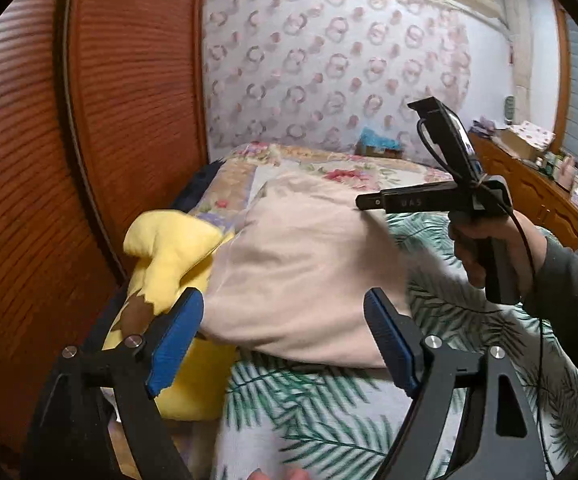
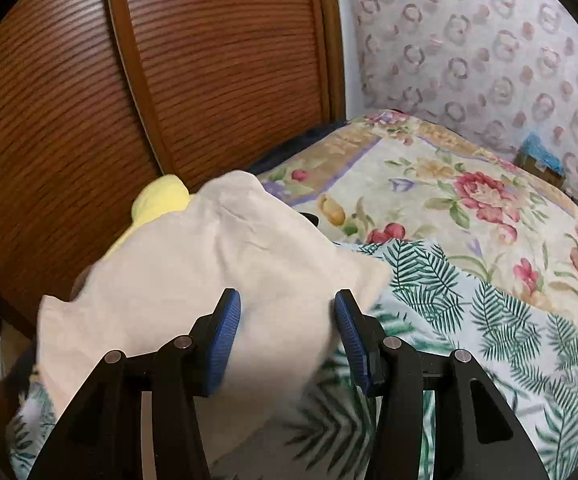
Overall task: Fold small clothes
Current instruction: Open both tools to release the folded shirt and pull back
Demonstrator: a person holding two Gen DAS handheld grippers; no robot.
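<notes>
A pale beige garment [image 1: 297,264] lies spread on the bed over the leaf-print sheet [image 1: 329,408], partly over a yellow plush toy [image 1: 169,256]. My left gripper [image 1: 285,340] is open, its blue pads [image 1: 177,344] apart just in front of the garment's near edge. The right gripper shows in the left wrist view [image 1: 369,202] held in a hand above the garment's right side. In the right wrist view the right gripper [image 2: 287,340] is open, with the beige garment [image 2: 209,272] between and below its fingers. Neither grips cloth.
A brown slatted wardrobe door [image 1: 89,120] stands close on the left. A floral quilt [image 2: 449,200] covers the far bed. A patterned wall [image 1: 329,60] is behind. A wooden dresser [image 1: 537,192] with clutter is at the right.
</notes>
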